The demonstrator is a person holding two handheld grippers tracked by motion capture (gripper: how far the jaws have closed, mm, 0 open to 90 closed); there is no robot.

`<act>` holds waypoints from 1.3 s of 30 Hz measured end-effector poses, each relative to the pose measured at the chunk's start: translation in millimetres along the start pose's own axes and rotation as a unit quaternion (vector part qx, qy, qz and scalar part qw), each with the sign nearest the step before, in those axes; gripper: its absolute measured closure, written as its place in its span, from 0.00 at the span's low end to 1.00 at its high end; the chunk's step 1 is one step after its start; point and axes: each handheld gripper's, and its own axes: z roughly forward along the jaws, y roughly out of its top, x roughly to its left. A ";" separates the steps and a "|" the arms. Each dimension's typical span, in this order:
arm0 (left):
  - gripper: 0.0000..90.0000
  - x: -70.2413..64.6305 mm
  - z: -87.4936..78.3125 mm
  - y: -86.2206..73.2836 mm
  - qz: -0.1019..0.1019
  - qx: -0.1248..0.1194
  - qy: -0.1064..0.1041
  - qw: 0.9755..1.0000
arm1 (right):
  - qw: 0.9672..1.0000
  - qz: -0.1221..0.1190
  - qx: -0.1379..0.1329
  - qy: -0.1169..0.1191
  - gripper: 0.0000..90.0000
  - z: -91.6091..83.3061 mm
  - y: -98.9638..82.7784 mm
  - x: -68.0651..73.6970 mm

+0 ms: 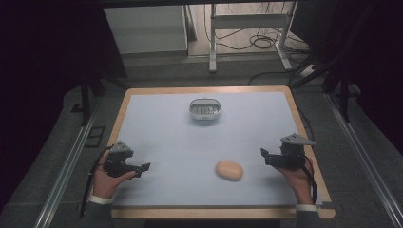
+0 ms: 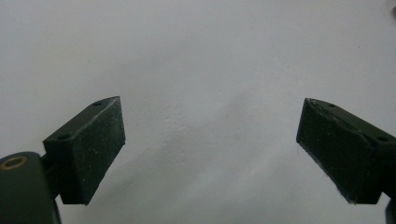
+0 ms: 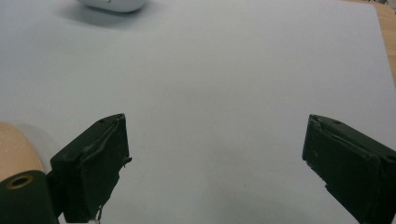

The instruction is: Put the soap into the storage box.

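Note:
A tan, oval potato-like object lies on the pale blue mat near the front, right of centre. A white oval basket stands at the back middle of the mat. My left gripper rests at the front left in a hand, open, with bare mat between its jaws. My right gripper is held at the front right, open and pointing left toward the tan object, which shows at the left edge of the right gripper view. The basket's rim appears at the top there.
The mat covers a wooden table whose rim shows all around. Beyond it are a white cabinet, a metal frame and cables on the floor. Metal rails run along both sides.

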 end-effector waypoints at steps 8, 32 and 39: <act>0.09 -2.9 -1.3 2.2 0.008 -0.002 0.000 1.000 | 1.000 0.014 -0.016 -0.005 0.08 -9.4 -1.0 -2.1; 0.09 -9.1 0.2 4.9 0.020 0.002 0.000 1.000 | 1.000 0.007 -0.005 0.006 0.16 -25.2 -2.3 -4.9; 0.09 -11.2 1.6 5.1 0.022 0.006 -0.002 1.000 | 1.000 0.003 -0.008 0.008 0.16 -28.3 0.8 -1.2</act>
